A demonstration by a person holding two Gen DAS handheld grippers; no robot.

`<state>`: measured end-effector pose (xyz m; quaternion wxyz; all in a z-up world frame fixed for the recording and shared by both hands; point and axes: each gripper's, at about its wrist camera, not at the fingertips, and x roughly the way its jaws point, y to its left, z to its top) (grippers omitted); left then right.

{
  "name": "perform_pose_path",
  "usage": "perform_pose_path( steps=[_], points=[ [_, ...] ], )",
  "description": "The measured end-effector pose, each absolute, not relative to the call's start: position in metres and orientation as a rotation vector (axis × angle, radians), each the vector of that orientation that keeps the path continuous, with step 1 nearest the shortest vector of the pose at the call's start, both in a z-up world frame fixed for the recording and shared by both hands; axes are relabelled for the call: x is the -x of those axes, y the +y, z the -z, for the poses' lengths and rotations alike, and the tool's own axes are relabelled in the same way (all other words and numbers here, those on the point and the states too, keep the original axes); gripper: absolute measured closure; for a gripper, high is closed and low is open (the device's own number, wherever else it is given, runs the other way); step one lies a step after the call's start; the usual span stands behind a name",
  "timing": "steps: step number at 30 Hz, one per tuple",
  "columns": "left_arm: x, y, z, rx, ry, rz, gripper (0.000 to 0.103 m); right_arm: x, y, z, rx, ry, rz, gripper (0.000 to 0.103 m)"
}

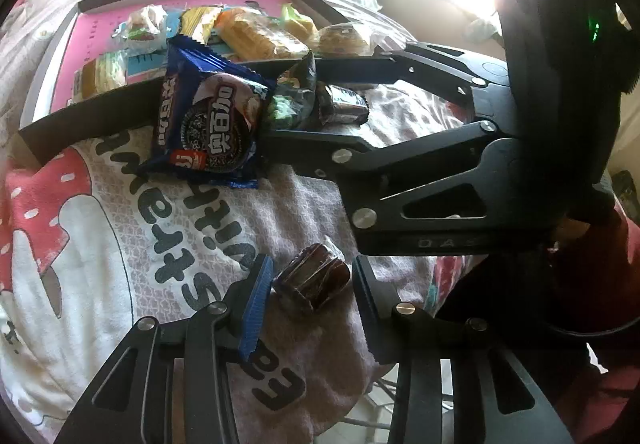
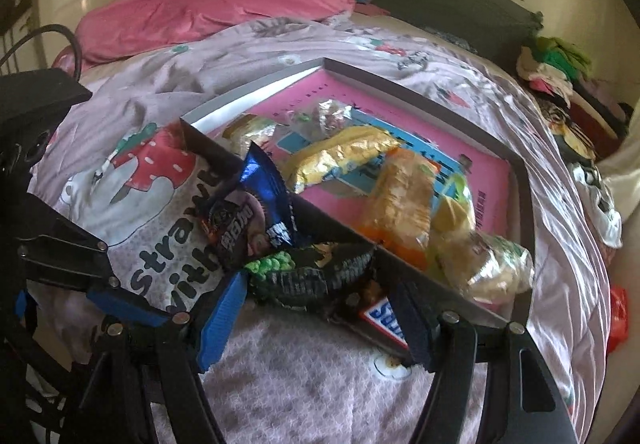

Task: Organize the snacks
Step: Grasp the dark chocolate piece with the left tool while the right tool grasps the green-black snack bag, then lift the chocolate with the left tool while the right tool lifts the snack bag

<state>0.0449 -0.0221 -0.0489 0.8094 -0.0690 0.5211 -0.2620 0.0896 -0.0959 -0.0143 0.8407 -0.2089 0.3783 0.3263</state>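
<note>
Snacks on a pink bedspread beside a shallow tray, with two handheld grippers working at them.

Left gripper (image 1: 312,294), low in the left wrist view, straddling a small dark wrapped candy (image 1: 310,282) on the bedspread (image 1: 120,264); blue pad touching its left side, right pad just clear, so partly closed and not yet gripping, probably lined up for a lift into the tray. Right gripper (image 2: 320,308) half open around a black-and-green snack packet (image 2: 308,272) against the near wall of the tray (image 2: 520,171); a squeeze on it cannot be told. Blue cookie packet (image 1: 208,123) propped on that near wall, left of the black packet. Blue-lettered bar (image 2: 386,318) half hidden behind the right finger. Several yellow and clear-wrapped snacks already inside the pink-floored tray, far of the grippers.
</note>
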Motion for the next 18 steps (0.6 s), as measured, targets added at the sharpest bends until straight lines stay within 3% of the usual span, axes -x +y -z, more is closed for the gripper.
perform_pose_path(
  steps=[2, 18],
  points=[
    [-0.046, -0.022, 0.05, 0.154, 1.115, 0.56, 0.061, -0.091, -0.094, 0.016, 0.437, 0.799, -0.712, 0.04],
    [-0.052, -0.031, 0.052, 0.145, 1.1, 0.551, 0.063, -0.094, -0.129, 0.006, 0.129, 0.812, -0.728, 0.053]
  ],
)
